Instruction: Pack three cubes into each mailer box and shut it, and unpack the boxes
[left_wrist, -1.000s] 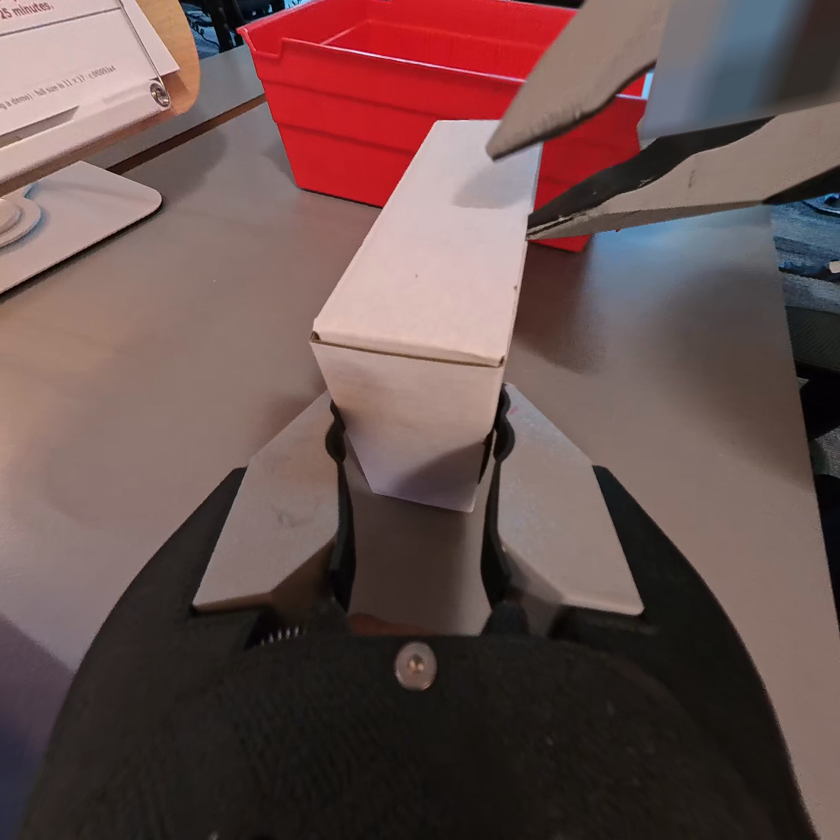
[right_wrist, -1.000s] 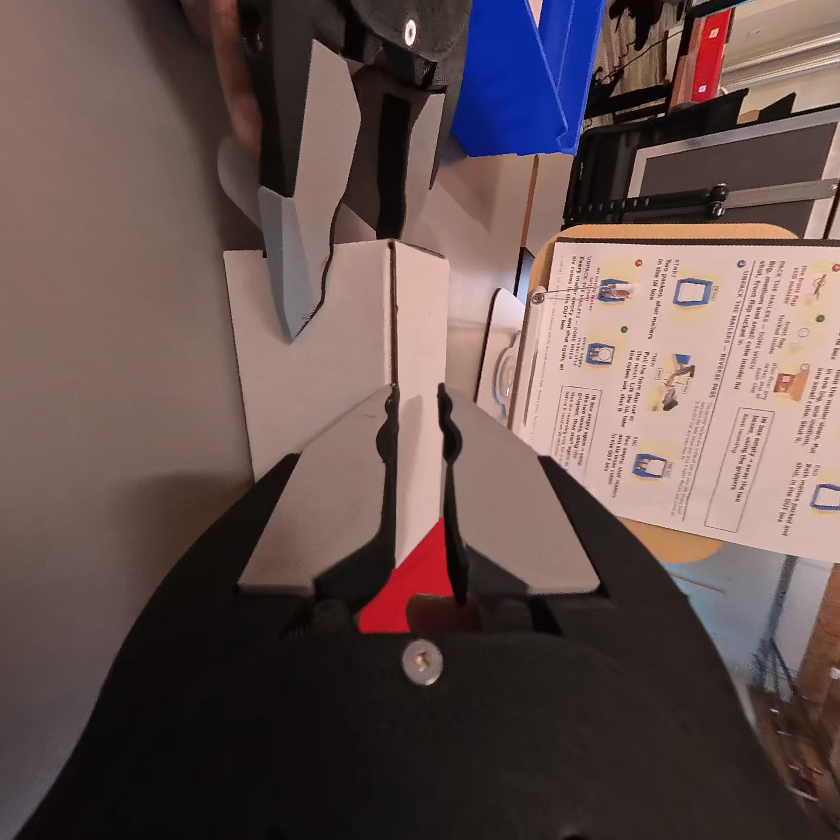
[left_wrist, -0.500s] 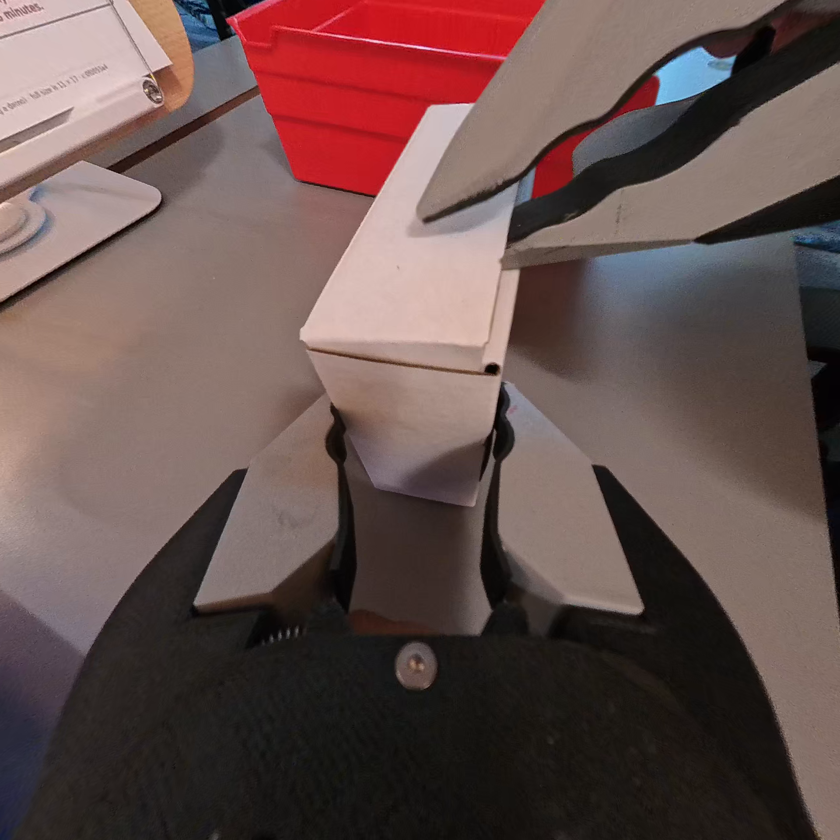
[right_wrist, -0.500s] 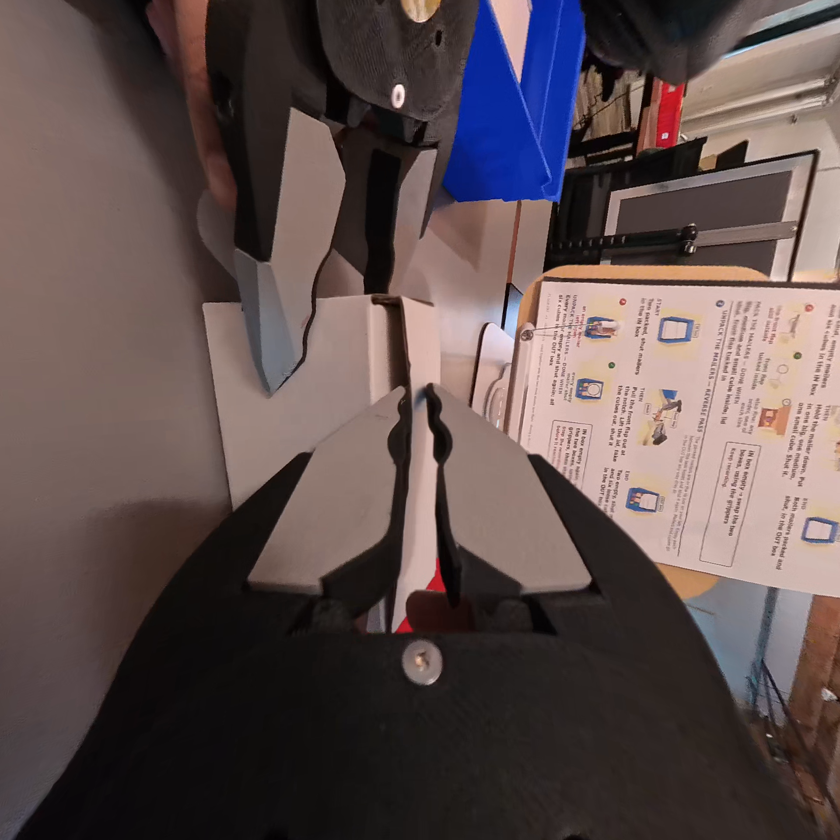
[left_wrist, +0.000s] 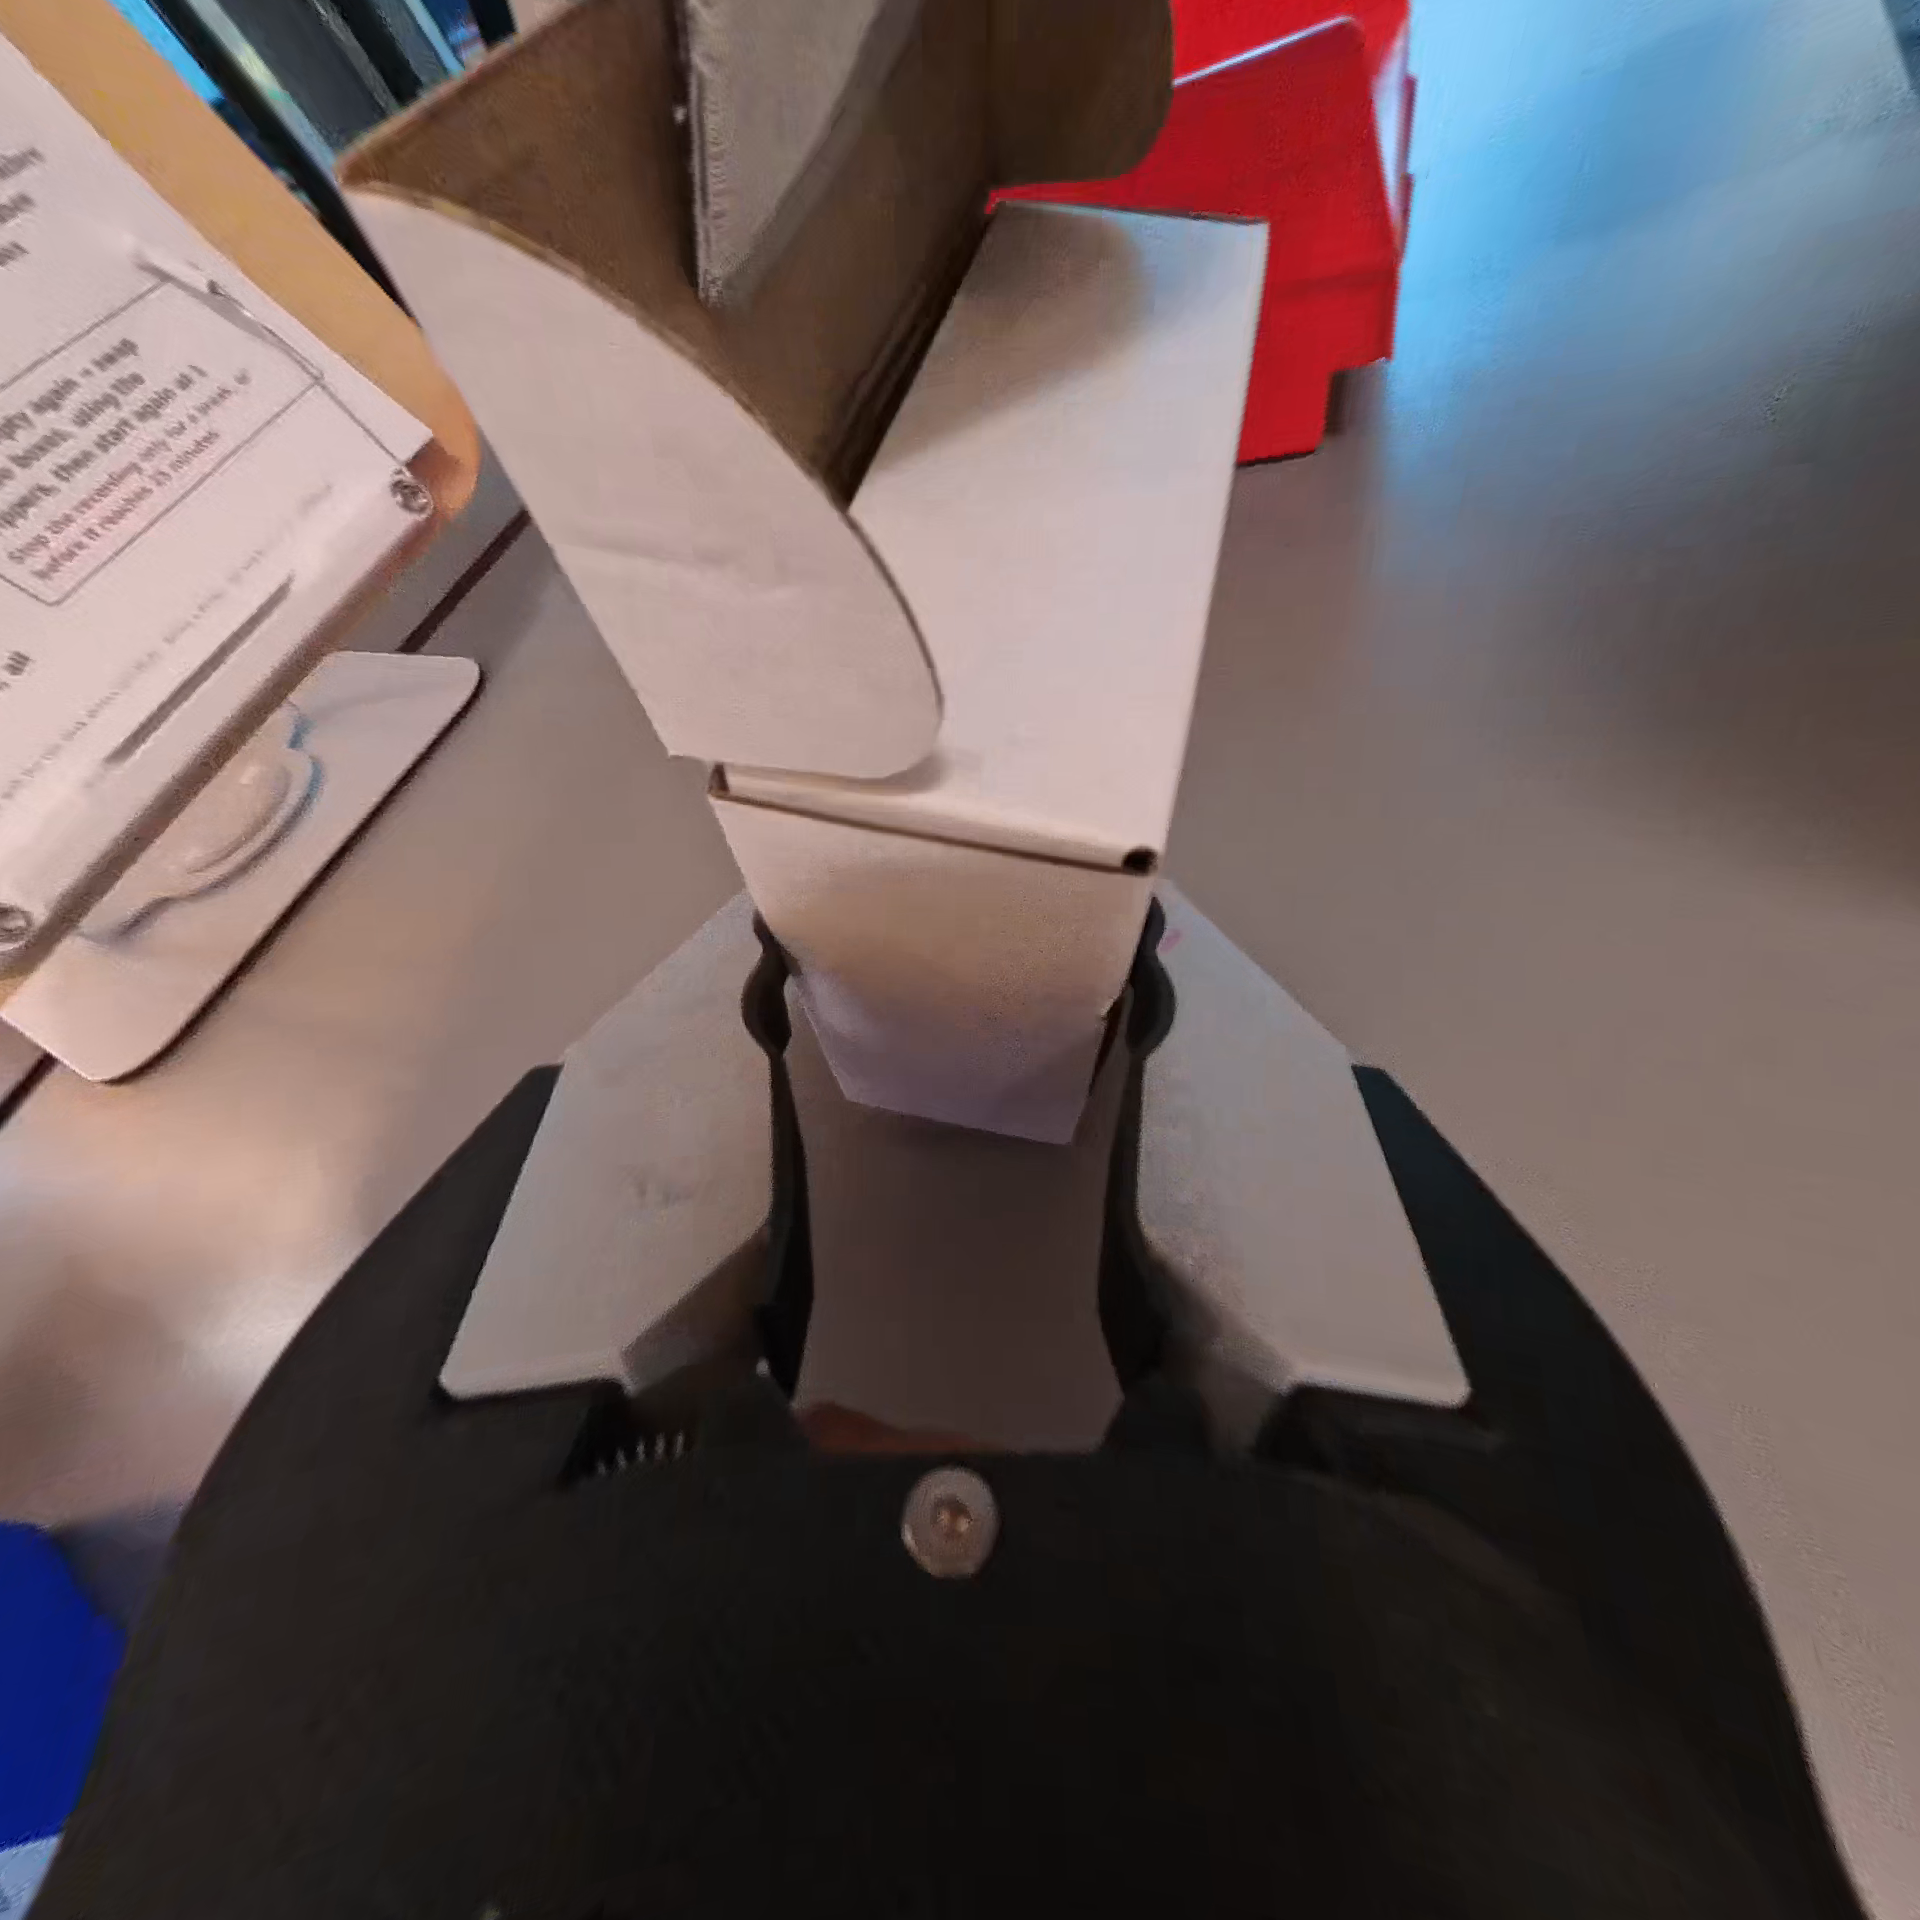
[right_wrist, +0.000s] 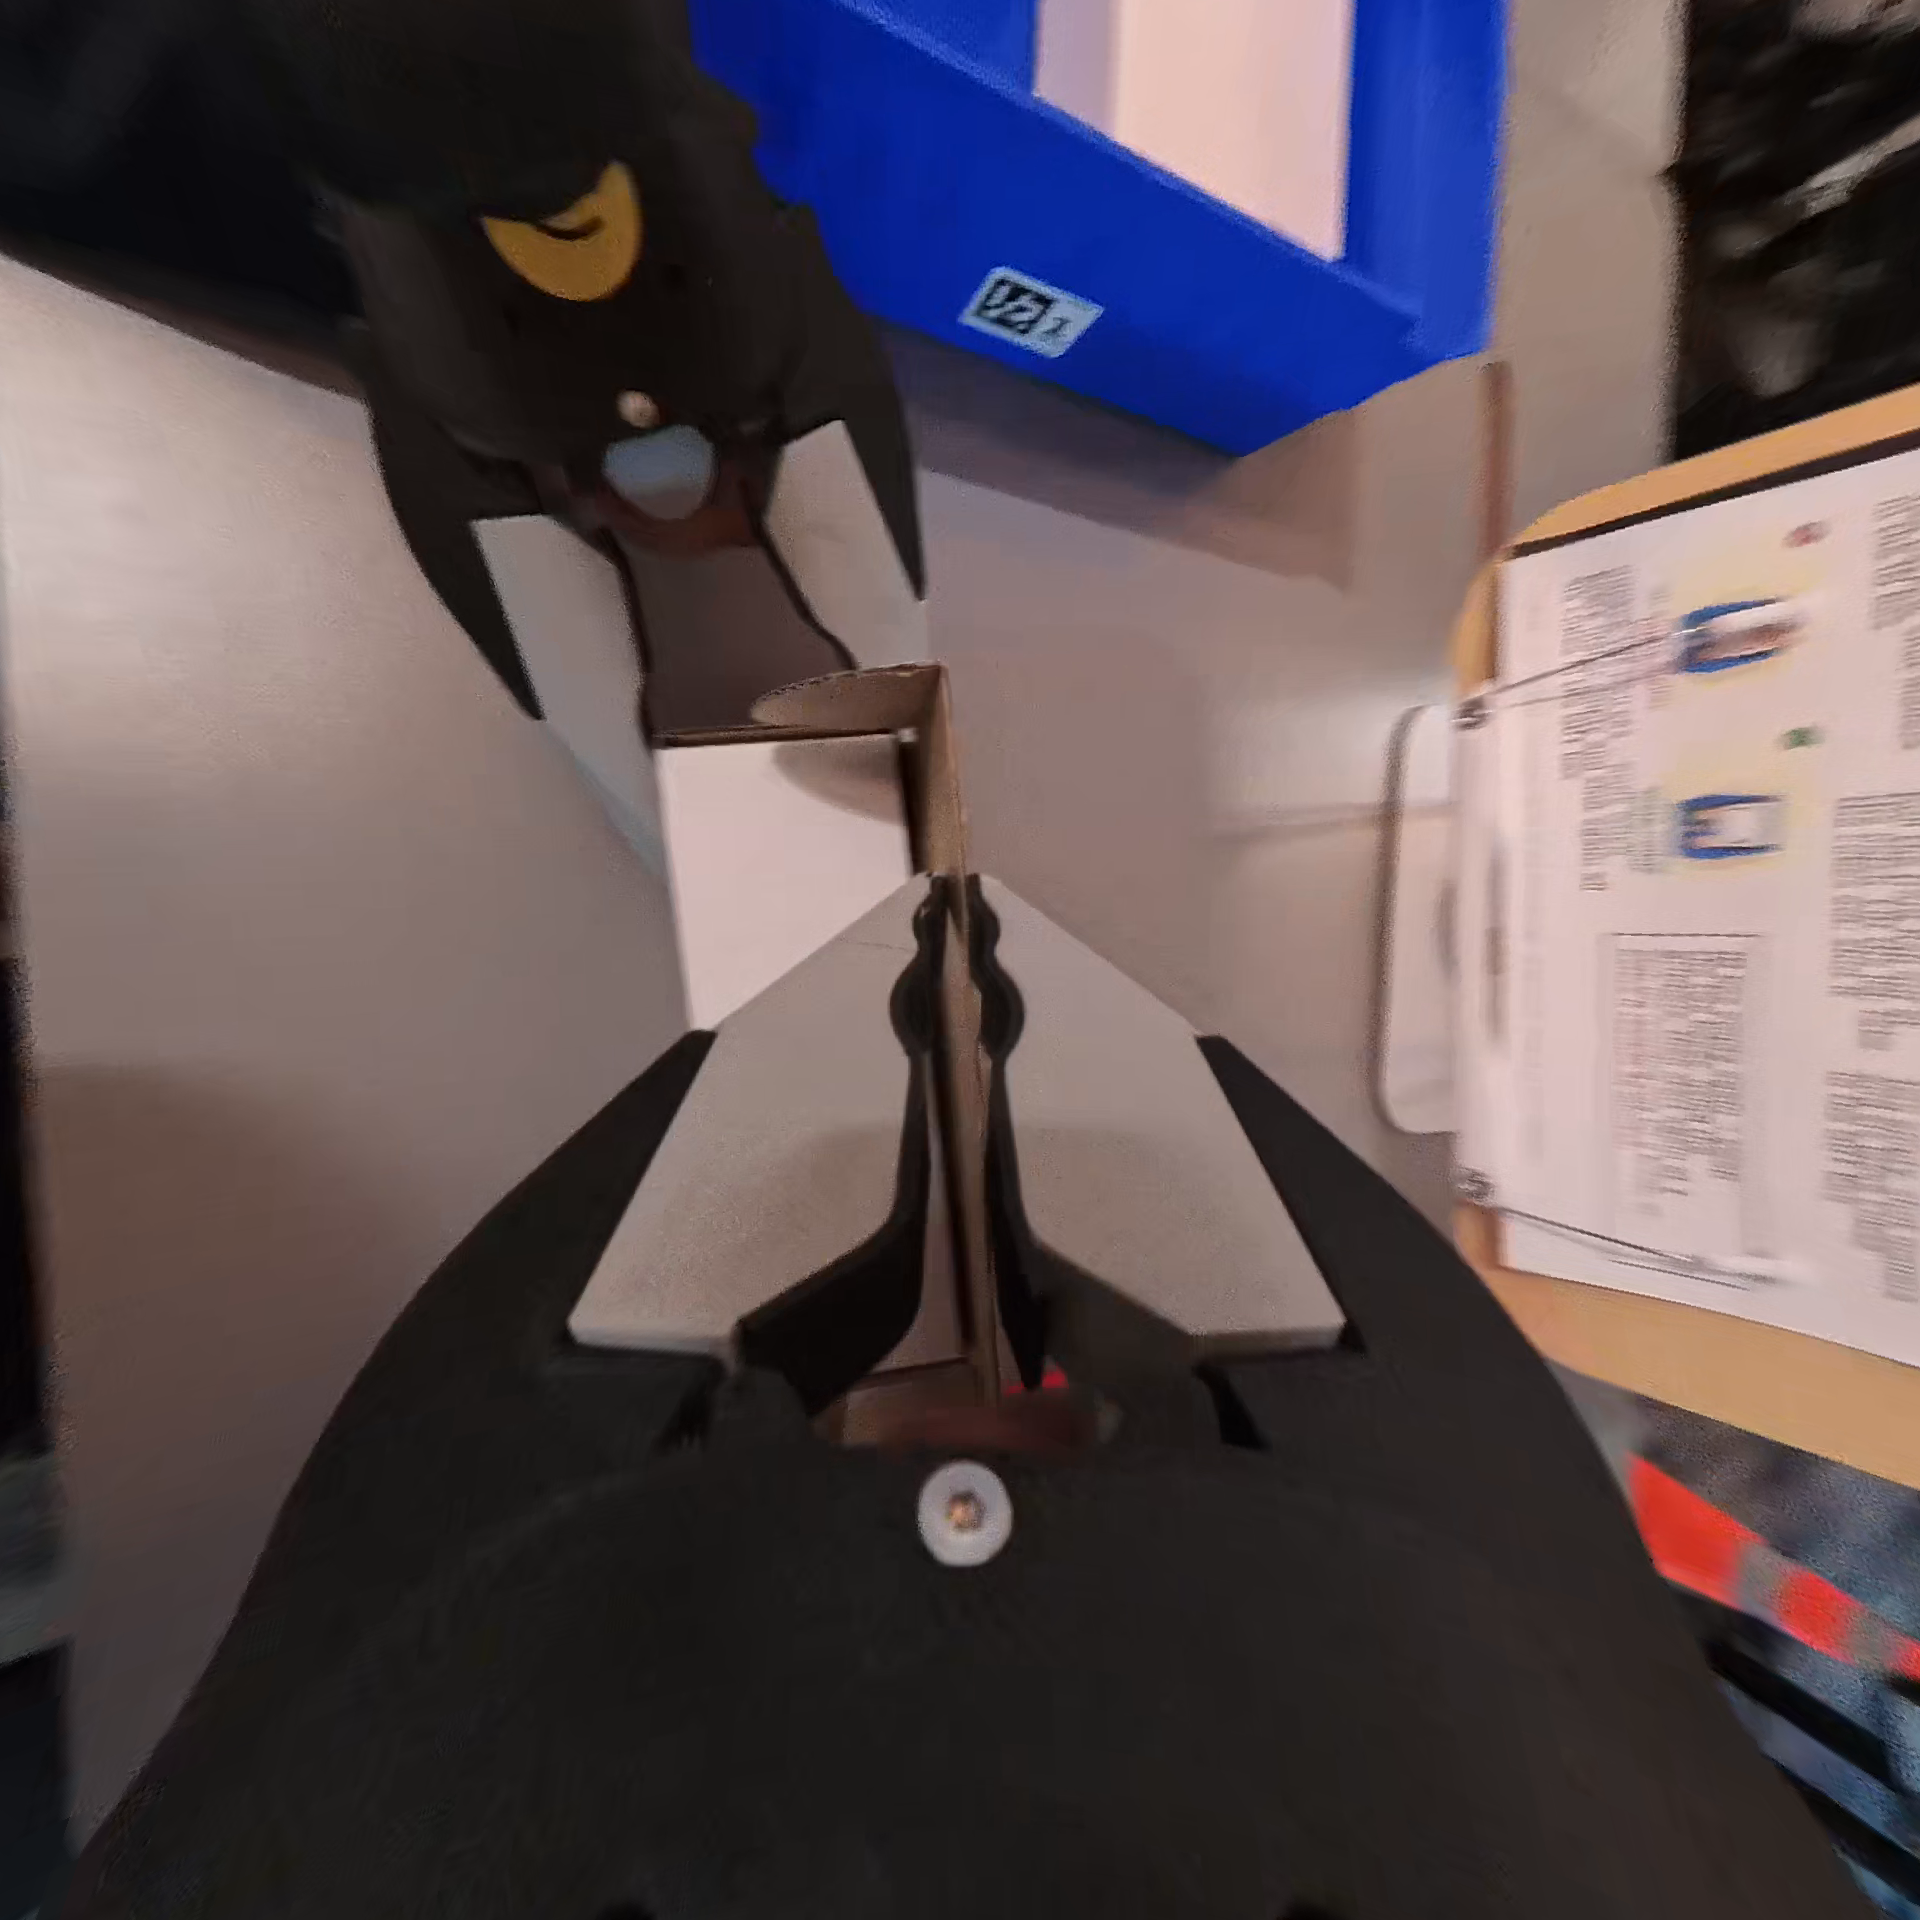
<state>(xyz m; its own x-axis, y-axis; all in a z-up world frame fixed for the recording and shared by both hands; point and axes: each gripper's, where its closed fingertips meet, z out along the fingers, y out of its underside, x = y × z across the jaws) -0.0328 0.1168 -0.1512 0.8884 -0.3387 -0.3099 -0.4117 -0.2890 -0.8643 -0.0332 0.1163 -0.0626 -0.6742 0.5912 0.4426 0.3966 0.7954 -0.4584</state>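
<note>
Bracing mailer box (left_wrist: 1023, 582) on worktop (left_wrist: 1558, 831): our left tool (left_wrist: 951, 987) half open, clamped across near end. Our right tool (right_wrist: 951, 935) nearly closed, pinching raised lid (right_wrist: 940, 790). Box now open; contents hidden, cubes unseen. We judge unpacking barely begun; emptying remains. Red bin (left_wrist: 1309, 239) beyond.

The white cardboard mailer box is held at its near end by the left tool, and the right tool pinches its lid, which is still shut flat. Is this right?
Not quite. The lid is open, lifted off the white cardboard mailer box, as the left wrist view shows. The left tool does hold the near end, and the right tool does pinch the lid.
</note>
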